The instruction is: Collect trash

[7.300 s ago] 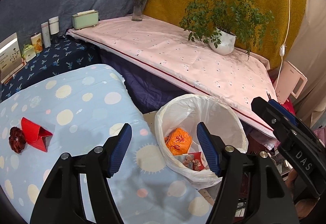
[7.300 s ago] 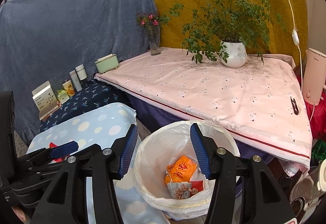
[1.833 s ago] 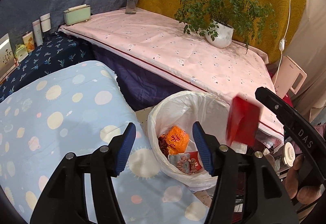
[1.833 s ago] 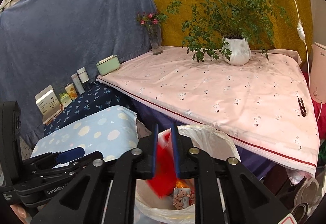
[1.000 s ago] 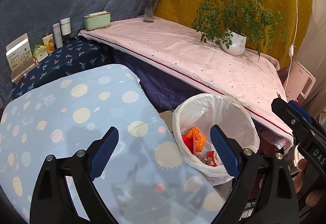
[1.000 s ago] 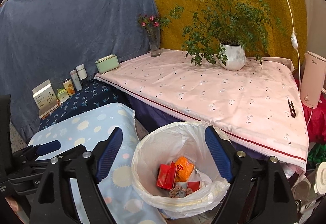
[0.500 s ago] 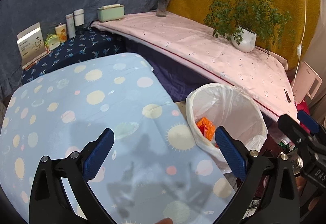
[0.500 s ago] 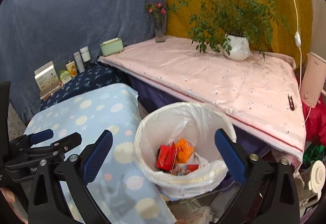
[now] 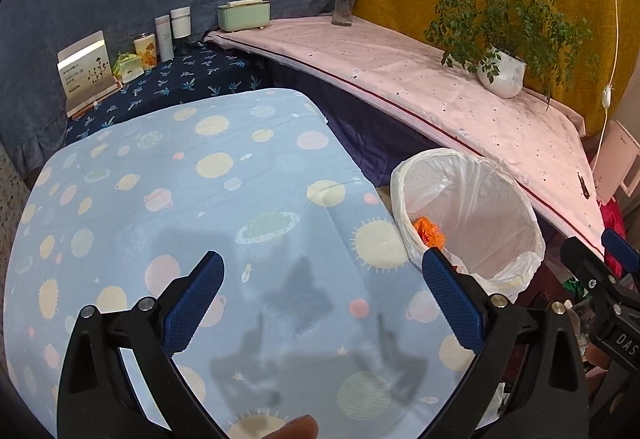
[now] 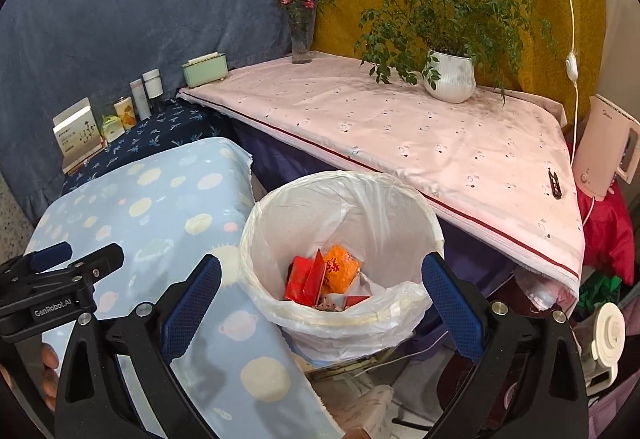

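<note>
With both sets of jaws spread as wide as they go and nothing between them, the left gripper [image 9: 322, 297] hangs over a blue table [image 9: 168, 175] printed with suns and planets, while the right gripper [image 10: 320, 299] points down at the bin [image 10: 340, 199] beside that table. Each has just been opening, and neither has hold of anything.

Seen from the right wrist, the trash lies at the bottom of the white-lined bin: a red packet [image 10: 306, 277] standing on edge against an orange bag [image 10: 340, 267], with smaller scraps under them, too small to tell apart. From the left wrist only the orange bag [image 9: 429, 232] shows above the bin's near rim [image 9: 404, 207].

Behind the bin runs a pink-covered shelf [image 10: 400, 131] carrying a plant [image 10: 450, 75] in a white pot, a glass vase [image 10: 301, 35] of red flowers and a pale green box [image 10: 205, 68]. A small dark clip [image 10: 554, 185] lies near the shelf's right end, close to a pink kettle [image 10: 608, 163]. To the left, on a navy cloth [image 10: 160, 131], stand bottles [image 10: 146, 89], a tin and a card box [image 10: 76, 133] against a grey-blue curtain.

Part of the left gripper, and fingers [image 10: 48, 359] of the hand holding it, show at the lower left edge of the right view; the right gripper [image 9: 608, 271] shows at the right edge of the left view.
</note>
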The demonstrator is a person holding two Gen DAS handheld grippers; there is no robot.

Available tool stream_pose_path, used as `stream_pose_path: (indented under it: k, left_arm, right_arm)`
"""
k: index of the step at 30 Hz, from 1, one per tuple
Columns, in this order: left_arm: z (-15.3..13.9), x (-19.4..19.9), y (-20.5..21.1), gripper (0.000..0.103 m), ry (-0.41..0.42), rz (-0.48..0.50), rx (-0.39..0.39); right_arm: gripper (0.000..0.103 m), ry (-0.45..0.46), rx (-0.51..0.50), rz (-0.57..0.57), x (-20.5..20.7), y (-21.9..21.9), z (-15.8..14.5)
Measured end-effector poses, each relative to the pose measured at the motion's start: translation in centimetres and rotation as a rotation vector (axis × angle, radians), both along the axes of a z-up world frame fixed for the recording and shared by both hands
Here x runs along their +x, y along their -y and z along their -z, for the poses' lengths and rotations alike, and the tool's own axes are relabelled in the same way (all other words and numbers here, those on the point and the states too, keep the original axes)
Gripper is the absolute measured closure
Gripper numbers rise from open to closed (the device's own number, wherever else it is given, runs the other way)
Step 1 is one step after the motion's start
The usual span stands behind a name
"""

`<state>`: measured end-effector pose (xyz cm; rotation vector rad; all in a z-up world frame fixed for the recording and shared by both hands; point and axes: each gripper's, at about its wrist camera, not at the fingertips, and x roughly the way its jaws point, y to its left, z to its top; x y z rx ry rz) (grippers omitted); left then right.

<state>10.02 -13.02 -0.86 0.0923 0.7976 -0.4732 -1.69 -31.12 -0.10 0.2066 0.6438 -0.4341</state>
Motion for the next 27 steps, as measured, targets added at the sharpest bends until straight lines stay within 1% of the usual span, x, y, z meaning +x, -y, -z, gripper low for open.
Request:
stream_pose_path:
  k: [4,12,20,27]
  left_arm:
    - [0.2,-0.1,-0.1,0.007,-0.032,-0.005,-0.017]
    - [0.0,-0.8,0.0,0.007,-0.025,0.009,-0.002]
    - [-0.3,-1.5,0.4,0.007,-0.022,0.035,0.017]
    - [-0.8,-2.1,1.1,0.007,0.001,0.068,0.021]
  right_arm:
    - [0.006,-0.009,-0.003,0.009,-0.2,0.2,-0.2]
    - [0.006,-0.024,-0.001,0.004,-0.6,0.1,-0.2]
    - [0.006,-0.045,-0.024,-0.011,-1.0,-0.7,-0.5]
    - [0.006,-0.063,-0.044,-0.016,-1.5,-1.1,-0.8]
